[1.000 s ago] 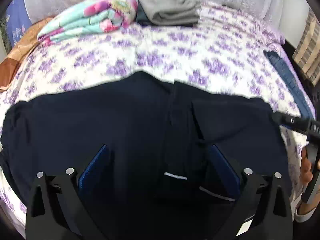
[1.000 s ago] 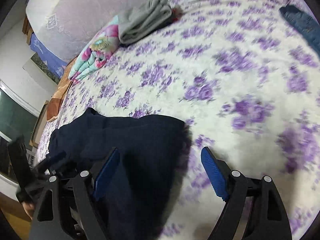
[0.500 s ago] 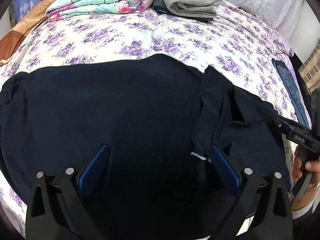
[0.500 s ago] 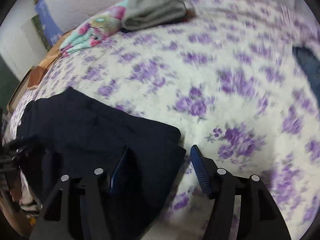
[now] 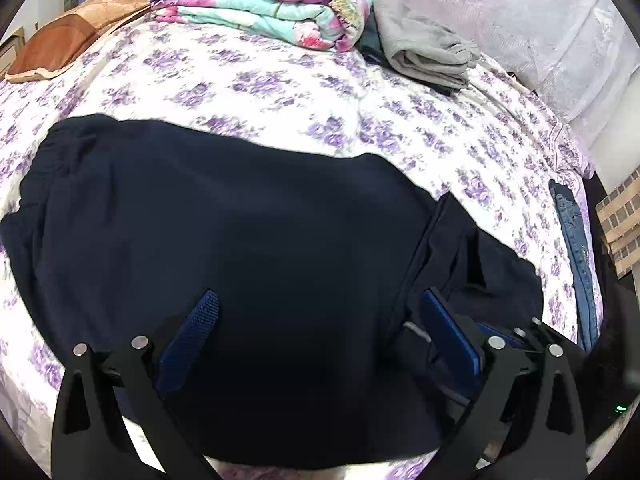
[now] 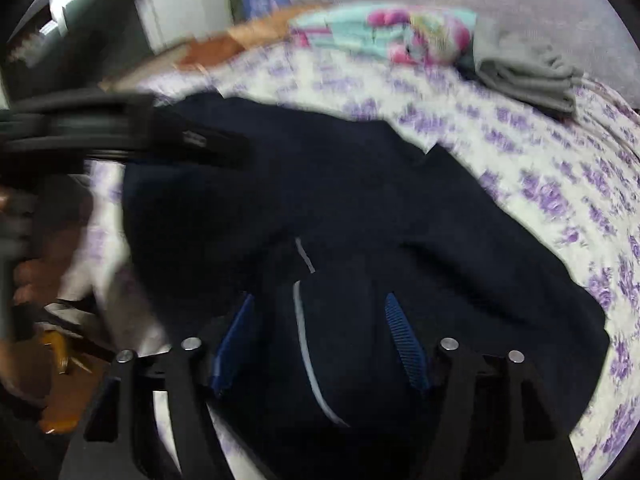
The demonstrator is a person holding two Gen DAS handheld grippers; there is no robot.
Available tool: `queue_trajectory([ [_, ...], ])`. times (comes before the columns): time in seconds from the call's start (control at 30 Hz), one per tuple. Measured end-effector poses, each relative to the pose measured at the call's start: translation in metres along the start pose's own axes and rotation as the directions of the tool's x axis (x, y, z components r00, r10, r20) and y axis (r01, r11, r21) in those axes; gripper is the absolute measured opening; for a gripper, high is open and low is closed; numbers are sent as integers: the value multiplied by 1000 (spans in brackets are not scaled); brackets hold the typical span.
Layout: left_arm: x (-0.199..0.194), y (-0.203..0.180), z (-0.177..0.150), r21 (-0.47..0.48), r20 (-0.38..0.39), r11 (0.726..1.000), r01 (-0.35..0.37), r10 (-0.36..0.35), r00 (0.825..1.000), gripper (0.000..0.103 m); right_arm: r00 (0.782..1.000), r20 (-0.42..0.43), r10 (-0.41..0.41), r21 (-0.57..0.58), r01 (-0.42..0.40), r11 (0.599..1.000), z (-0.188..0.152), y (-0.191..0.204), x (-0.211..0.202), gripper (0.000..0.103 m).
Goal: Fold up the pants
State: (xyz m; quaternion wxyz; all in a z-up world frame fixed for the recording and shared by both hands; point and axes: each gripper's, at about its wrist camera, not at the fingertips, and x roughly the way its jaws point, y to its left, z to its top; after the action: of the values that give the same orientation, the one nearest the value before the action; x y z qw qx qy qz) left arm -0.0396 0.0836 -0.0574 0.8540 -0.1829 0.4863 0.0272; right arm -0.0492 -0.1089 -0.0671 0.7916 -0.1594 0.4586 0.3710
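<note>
Dark navy pants (image 5: pixel 260 220) lie spread flat across the flowered bedsheet (image 5: pixel 280 92). A bunched fold sits at their right end (image 5: pixel 480 264). My left gripper (image 5: pixel 320 316) hovers open and wide over the middle of the cloth, pads clear of it. In the blurred right wrist view the pants (image 6: pixel 400 200) fill the centre. My right gripper (image 6: pixel 320 332) stands open over a fold with a pale stripe (image 6: pixel 308 360) running between its fingers. The left gripper (image 6: pixel 120 132) and a hand (image 6: pixel 36 276) show at that view's left edge.
At the far side of the bed are a folded floral blanket (image 5: pixel 260 4), a folded grey garment (image 5: pixel 424 52) and a brown pillow (image 5: pixel 80 28). Blue jeans (image 5: pixel 576 252) lie along the bed's right edge. A pale padded headboard (image 5: pixel 520 20) stands behind.
My right gripper has swung left from the bare sheet beside the pants' end to above the striped fold, with its jaws narrower. The left gripper shifted and rolled. The pants kept their place.
</note>
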Motion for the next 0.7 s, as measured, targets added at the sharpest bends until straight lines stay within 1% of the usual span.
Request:
queue_trajectory([
  [0.07, -2, 4, -4, 5, -2, 1000, -4, 4, 1000, 98, 999, -8, -43, -38, 43, 998, 6, 10, 8, 65],
  [0.1, -2, 6, -5, 6, -2, 1000, -8, 8, 1000, 98, 997, -11, -72, -54, 72, 996, 9, 14, 10, 61],
  [0.13, -3, 9, -6, 3, 0, 1000, -10, 10, 1000, 98, 993, -10, -116, -67, 115, 991, 12, 16, 14, 50],
  [0.17, -4, 12, -6, -6, 1, 1000, -12, 12, 1000, 98, 991, -9, -137, -70, 136, 988, 13, 17, 17, 45],
  [0.2, -5, 15, -5, -21, 2, 1000, -12, 12, 1000, 98, 989, -6, -149, -69, 149, 987, 15, 16, 19, 31],
  [0.23, -6, 18, -5, -32, 3, 999, -11, 11, 1000, 98, 988, -2, -156, -61, 155, 986, 14, 14, 18, 23],
  [0.27, -7, 21, -5, -40, 3, 999, -8, 8, 1000, 98, 993, 11, -118, -24, 118, 993, 14, 9, 12, 21],
  [0.3, -7, 21, -5, -34, -2, 999, -4, 4, 1000, 98, 998, 29, -47, 18, 46, 999, 12, 2, 2, 21],
  [0.33, -8, 19, -6, -17, -6, 1000, -2, 2, 1000, 98, 998, 45, 48, 34, -49, 998, 8, -3, -13, 21],
  [0.4, -11, 15, -7, 30, -1, 1000, 10, -10, 1000, 98, 986, 35, 166, 20, -167, 986, 1, -3, -32, 22],
  [0.43, -11, 14, -8, 38, -1, 999, 11, -11, 1000, 98, 974, -2, 226, 16, -226, 974, -5, -4, -33, 28],
  [0.47, -8, 11, -8, 48, -9, 999, 10, -10, 1000, 98, 972, -36, 233, 5, -233, 973, -9, -4, -26, 37],
  [0.5, -4, 8, -7, 55, -20, 998, 8, -7, 1000, 98, 978, -61, 197, -9, -198, 980, -14, -5, -17, 56],
  [0.53, 1, 4, -6, 63, -35, 998, 1, 1, 999, 98, 985, -56, 161, -9, -162, 987, -17, -8, -10, 58],
  [0.57, 5, 0, -6, 71, -44, 997, -10, 14, 999, 98, 983, -34, 179, 9, -179, 984, -19, -12, -11, 59],
  [0.63, 5, -11, -9, 109, -45, 994, -6, 11, 999, 98, 964, 19, 265, 68, -266, 962, -19, -24, -28, 62],
  [0.67, 3, -15, -11, 129, -43, 992, 4, 1, 999, 98, 938, 83, 337, 109, -345, 932, -19, -38, -42, 63],
  [0.7, 0, -23, -15, 156, -43, 988, 17, -10, 999, 98, 917, 144, 371, 146, -390, 909, -20, -49, -53, 66],
])
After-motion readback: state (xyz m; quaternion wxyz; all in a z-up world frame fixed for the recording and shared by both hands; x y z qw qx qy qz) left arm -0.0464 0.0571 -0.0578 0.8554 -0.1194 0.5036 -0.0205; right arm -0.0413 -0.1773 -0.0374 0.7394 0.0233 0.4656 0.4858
